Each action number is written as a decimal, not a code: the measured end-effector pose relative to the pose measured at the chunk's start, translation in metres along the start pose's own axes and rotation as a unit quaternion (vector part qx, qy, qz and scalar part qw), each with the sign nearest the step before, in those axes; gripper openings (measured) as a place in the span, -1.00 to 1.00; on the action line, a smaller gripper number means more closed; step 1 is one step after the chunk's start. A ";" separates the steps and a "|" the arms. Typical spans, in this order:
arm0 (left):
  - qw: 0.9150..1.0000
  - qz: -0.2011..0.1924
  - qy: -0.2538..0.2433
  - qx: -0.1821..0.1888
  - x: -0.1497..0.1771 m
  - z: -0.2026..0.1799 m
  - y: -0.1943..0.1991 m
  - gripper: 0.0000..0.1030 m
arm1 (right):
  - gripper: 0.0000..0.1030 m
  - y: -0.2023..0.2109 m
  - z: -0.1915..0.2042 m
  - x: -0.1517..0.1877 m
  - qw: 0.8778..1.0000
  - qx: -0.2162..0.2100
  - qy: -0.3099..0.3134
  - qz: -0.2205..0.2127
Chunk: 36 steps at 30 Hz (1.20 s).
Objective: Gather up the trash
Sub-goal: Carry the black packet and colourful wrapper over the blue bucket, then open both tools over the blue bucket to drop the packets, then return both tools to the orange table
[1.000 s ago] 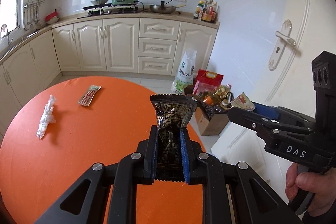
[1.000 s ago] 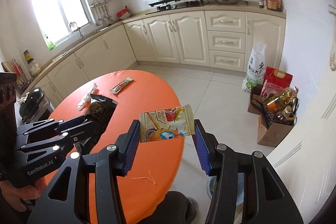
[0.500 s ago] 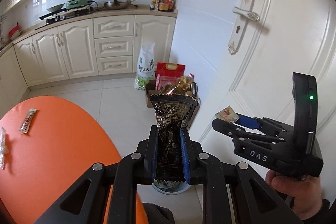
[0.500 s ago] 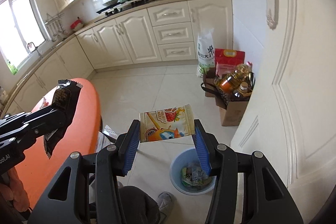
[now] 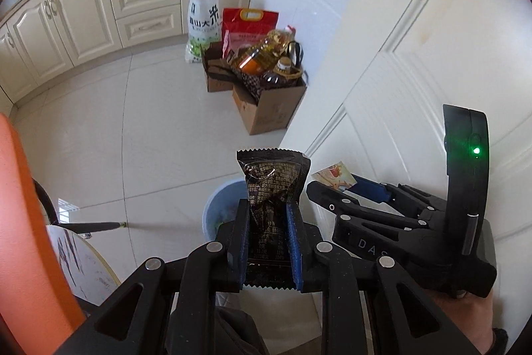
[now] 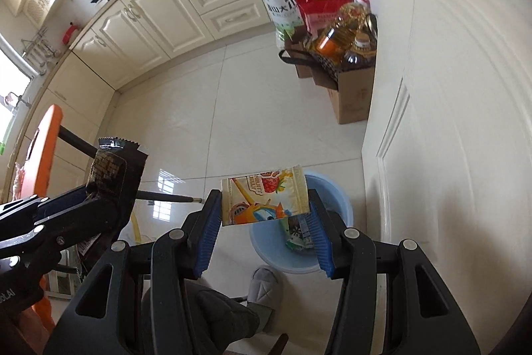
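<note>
Two grippers, each holding one piece of trash above the kitchen floor.

Left gripper [image 5: 267, 242]: jaws closed narrowly on a dark wrapper [image 5: 271, 185], which stands upright between the blue pads with its crimped top edge above the fingertips. Seen from the right wrist view, the same wrapper [image 6: 114, 167] sticks up from the gripper [image 6: 99, 198] at the left.

Right gripper [image 6: 266, 222]: jaws set wide, clamping a colourful packet [image 6: 264, 195] by its two side edges; the packet is printed with a strawberry and a cartoon plane. In the left wrist view the packet [image 5: 334, 175] shows at the tip of this gripper [image 5: 324, 188].

Blue bucket [image 6: 327, 215]: on the white tile floor beside the door [image 6: 449, 122], directly below the packet, with other wrappers already inside. In the left wrist view its rim [image 5: 216, 198] lies behind the dark wrapper.

Orange table [image 5: 20, 222]: edge at the left.

Cardboard box [image 5: 266, 108]: holds oil bottles and sits by the door, with a white rice sack [image 5: 202, 22] and a red bag [image 5: 247, 25] just behind it.
</note>
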<state>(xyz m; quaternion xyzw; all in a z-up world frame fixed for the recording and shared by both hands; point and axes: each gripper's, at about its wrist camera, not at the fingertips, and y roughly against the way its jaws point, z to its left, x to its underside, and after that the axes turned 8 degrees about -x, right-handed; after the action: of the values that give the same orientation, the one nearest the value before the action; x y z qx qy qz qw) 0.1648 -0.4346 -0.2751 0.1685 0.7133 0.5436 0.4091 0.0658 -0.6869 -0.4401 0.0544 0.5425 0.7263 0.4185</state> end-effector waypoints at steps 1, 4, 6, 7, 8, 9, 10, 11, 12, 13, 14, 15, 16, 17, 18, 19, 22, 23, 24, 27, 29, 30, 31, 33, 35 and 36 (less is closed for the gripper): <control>1.000 0.013 0.004 0.000 -0.008 -0.002 -0.012 -0.58 | 0.01 -0.010 -0.006 0.003 1.000 -0.002 -0.010 0.006; 0.999 0.046 0.003 -0.022 -0.032 -0.010 -0.048 -0.57 | 0.04 -0.032 -0.026 0.008 0.999 -0.002 -0.039 0.022; 0.998 0.063 0.004 -0.026 -0.048 -0.017 -0.066 -0.42 | 0.36 -0.043 -0.037 0.010 0.998 -0.005 -0.054 0.028; 0.997 0.067 0.002 -0.034 -0.054 -0.021 -0.072 -0.16 | 0.42 -0.046 -0.040 0.009 0.998 -0.007 -0.058 0.031; 0.997 0.065 0.000 -0.039 -0.059 -0.025 -0.075 0.09 | 0.50 -0.049 -0.042 0.008 0.998 -0.009 -0.060 0.031; 0.997 0.061 0.000 -0.042 -0.064 -0.028 -0.077 0.19 | 0.60 -0.051 -0.043 0.008 0.997 -0.006 -0.064 0.030; 0.997 0.056 0.000 -0.047 -0.068 -0.032 -0.079 0.33 | 0.65 -0.051 -0.045 0.009 0.997 -0.004 -0.069 0.028; 0.997 0.051 0.000 -0.055 -0.068 -0.035 -0.079 0.48 | 0.78 -0.049 -0.047 0.009 0.997 -0.007 -0.075 0.024; 0.997 0.045 0.001 -0.060 -0.065 -0.035 -0.076 0.55 | 0.90 -0.048 -0.049 0.010 0.996 -0.009 -0.082 0.020; 0.997 0.038 0.002 -0.065 -0.064 -0.036 -0.073 0.67 | 0.96 -0.045 -0.050 0.010 0.996 -0.006 -0.088 0.016; 0.997 0.031 0.002 -0.071 -0.059 -0.037 -0.069 0.77 | 1.00 -0.043 -0.050 0.009 0.996 -0.001 -0.093 0.013; 0.997 0.023 0.001 -0.075 -0.060 -0.040 -0.065 0.79 | 1.00 -0.039 -0.050 0.010 0.995 0.001 -0.098 0.009; 0.997 0.013 0.000 -0.076 -0.049 -0.039 -0.057 0.80 | 1.00 -0.035 -0.049 0.009 0.995 0.003 -0.102 0.007; 0.997 0.003 -0.001 -0.077 -0.042 -0.039 -0.049 0.80 | 1.00 -0.031 -0.046 0.009 0.995 0.007 -0.101 0.003; 0.997 -0.008 0.000 -0.079 -0.036 -0.039 -0.042 0.80 | 1.00 -0.025 -0.040 0.008 0.995 0.013 -0.095 -0.001; 0.996 -0.018 0.003 -0.082 -0.033 -0.040 -0.035 0.80 | 1.00 -0.019 -0.034 0.008 0.996 0.020 -0.089 -0.007; 0.996 -0.046 0.010 -0.073 -0.016 -0.043 -0.008 0.80 | 1.00 0.001 -0.017 0.006 0.996 0.019 -0.081 -0.026; 0.996 -0.057 0.012 -0.074 -0.011 -0.043 0.001 0.80 | 1.00 0.009 -0.011 0.005 0.996 0.022 -0.077 -0.033; 0.995 -0.069 0.014 -0.073 -0.004 -0.041 0.012 0.80 | 1.00 0.018 -0.003 0.003 0.996 0.024 -0.072 -0.041; 0.991 -0.111 0.021 -0.067 0.018 -0.037 0.052 0.81 | 1.00 0.048 0.023 -0.002 0.996 0.023 -0.052 -0.066; 0.987 -0.139 0.027 -0.071 0.037 -0.030 0.080 0.83 | 1.00 0.071 0.044 -0.005 0.995 0.029 -0.030 -0.086; 0.985 -0.152 0.032 -0.071 0.048 -0.026 0.095 0.83 | 1.00 0.085 0.057 -0.007 0.995 0.028 -0.017 -0.098; 0.983 -0.166 0.038 -0.071 0.058 -0.021 0.109 0.83 | 1.00 0.096 0.068 -0.008 0.994 0.028 -0.006 -0.106; 0.977 -0.190 0.054 -0.077 0.082 -0.010 0.136 0.88 | 1.00 0.117 0.093 -0.009 0.992 0.026 0.015 -0.123; 0.970 -0.217 0.068 -0.084 0.110 0.002 0.162 0.95 | 1.00 0.138 0.123 -0.009 0.989 0.020 0.042 -0.142; 0.966 -0.229 0.075 -0.091 0.122 0.007 0.175 0.95 | 1.00 0.148 0.138 -0.007 0.987 0.018 0.056 -0.152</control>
<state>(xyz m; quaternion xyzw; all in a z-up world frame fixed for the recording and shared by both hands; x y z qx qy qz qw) 0.0602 -0.2845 -0.1650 -0.0787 0.7087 0.5090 0.4822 0.0629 -0.5978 -0.2578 -0.0619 0.5799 0.6461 0.4923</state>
